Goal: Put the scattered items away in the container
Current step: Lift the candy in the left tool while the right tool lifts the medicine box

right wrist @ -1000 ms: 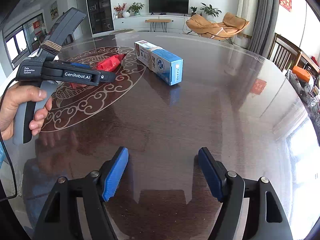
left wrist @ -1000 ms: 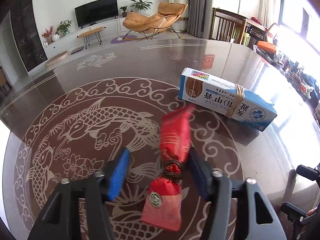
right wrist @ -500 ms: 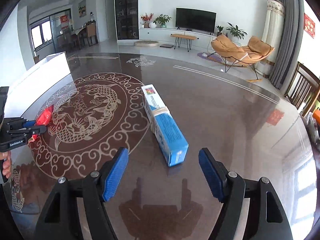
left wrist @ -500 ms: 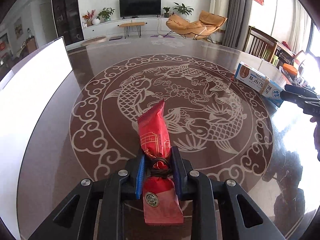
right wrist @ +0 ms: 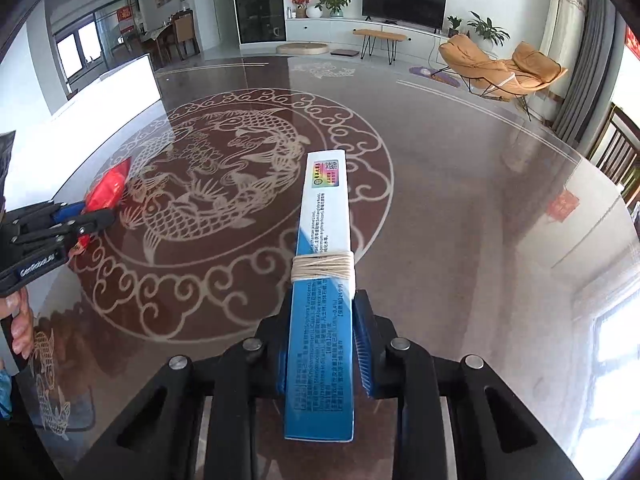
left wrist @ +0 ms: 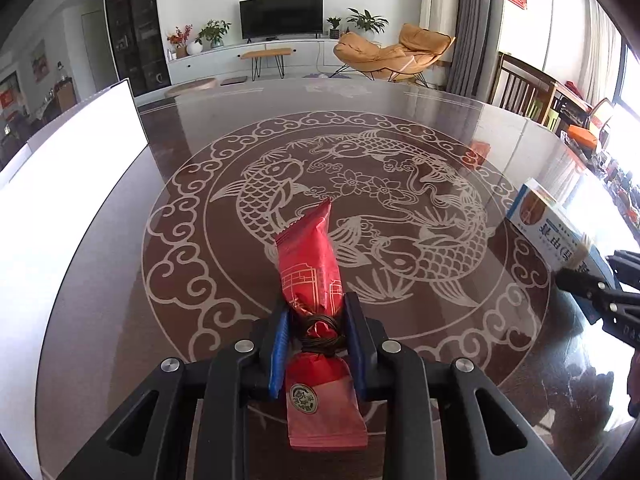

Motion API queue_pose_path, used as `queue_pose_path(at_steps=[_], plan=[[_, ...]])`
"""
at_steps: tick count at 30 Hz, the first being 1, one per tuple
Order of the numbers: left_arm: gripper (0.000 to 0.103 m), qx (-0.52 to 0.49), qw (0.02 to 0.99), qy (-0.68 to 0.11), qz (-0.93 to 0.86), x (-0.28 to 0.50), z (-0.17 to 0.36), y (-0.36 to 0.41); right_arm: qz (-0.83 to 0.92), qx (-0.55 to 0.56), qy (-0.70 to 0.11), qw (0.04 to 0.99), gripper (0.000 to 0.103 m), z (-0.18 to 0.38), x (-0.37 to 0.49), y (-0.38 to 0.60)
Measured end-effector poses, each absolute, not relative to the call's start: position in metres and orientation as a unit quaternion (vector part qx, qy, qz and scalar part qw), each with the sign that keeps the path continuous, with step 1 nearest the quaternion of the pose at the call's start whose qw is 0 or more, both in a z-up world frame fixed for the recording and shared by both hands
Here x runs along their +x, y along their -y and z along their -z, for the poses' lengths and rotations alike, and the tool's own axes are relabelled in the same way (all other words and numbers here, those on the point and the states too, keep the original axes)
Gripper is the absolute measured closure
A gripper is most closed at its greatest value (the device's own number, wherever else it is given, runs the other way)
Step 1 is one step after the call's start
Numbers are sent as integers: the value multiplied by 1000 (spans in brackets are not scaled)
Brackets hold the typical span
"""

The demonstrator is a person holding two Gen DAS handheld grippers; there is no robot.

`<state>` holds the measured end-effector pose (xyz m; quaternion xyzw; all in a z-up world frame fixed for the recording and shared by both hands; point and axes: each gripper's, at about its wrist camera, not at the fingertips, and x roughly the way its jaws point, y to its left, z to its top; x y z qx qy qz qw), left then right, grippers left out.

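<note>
Gripping crinkly red foil packet (left wrist: 310, 276), string-bound cardboard box (right wrist: 322, 300).

Red packet (left wrist: 310, 264), blue-white box (right wrist: 322, 280), brown table (left wrist: 400, 128) with pale fish pattern

Round dark table top (left wrist: 460, 128): glossy, smooth, mirrored the room.
Red foil-like packet (left wrist: 310, 264): shiny, crinkled.
Blue-and-white cardboard box (right wrist: 322, 320): smooth printed card; matt pale string (right wrist: 322, 266) wound around it.
</note>
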<state>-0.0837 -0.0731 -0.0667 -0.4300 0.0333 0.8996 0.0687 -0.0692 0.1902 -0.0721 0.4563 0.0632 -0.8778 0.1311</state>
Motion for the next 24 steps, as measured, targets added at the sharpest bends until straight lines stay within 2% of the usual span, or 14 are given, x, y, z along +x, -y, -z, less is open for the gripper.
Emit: queue_pose_path(at_steps=[2, 3, 4, 6, 7, 9, 13, 15, 17, 18, 19, 21, 24], plan=[[66, -431, 63, -27, -900, -89, 67, 68, 886, 444, -61, 119, 76, 74, -43, -175], [51, -434, 68, -31, -898, -91, 68, 63, 890, 437, -66, 110, 76, 75, -36, -168], [29, -440, 72, -44, -894, -94, 69, 57, 894, 431, -66, 100, 76, 76, -33, -162], [8, -446, 46, -60, -892, -96, 71, 54, 897, 429, -51, 90, 75, 76, -37, -158], [3, -452, 43, -50, -890, -98, 72, 58, 898, 430, -47, 85, 74, 76, -39, -156], [0, -464, 45, -22, -884, -102, 75, 68, 898, 430, -48, 82, 74, 75, -44, -153], [0, -464, 40, -23, -885, -102, 76, 68, 897, 432, -36, 89, 68, 76, -51, -158], [0, -464, 40, -23, -885, -102, 76, 68, 895, 433, -39, 101, 58, 76, -53, -156], [0, -464, 40, -23, -885, -102, 76, 68, 895, 433, -57, 93, 52, 76, -54, -150], [0, -464, 40, -23, -885, -102, 76, 68, 895, 434, -59, 82, 42, 77, -55, -150], [0, -464, 40, -23, -885, -102, 76, 68, 895, 438, -49, 77, 39, 77, -59, -154], [0, -464, 40, -23, -885, -102, 76, 68, 894, 438, -28, 84, 37, 77, -60, -160], [0, -464, 40, -23, -885, -102, 77, 68, 895, 438, -48, 73, 35, 77, -60, -155]])
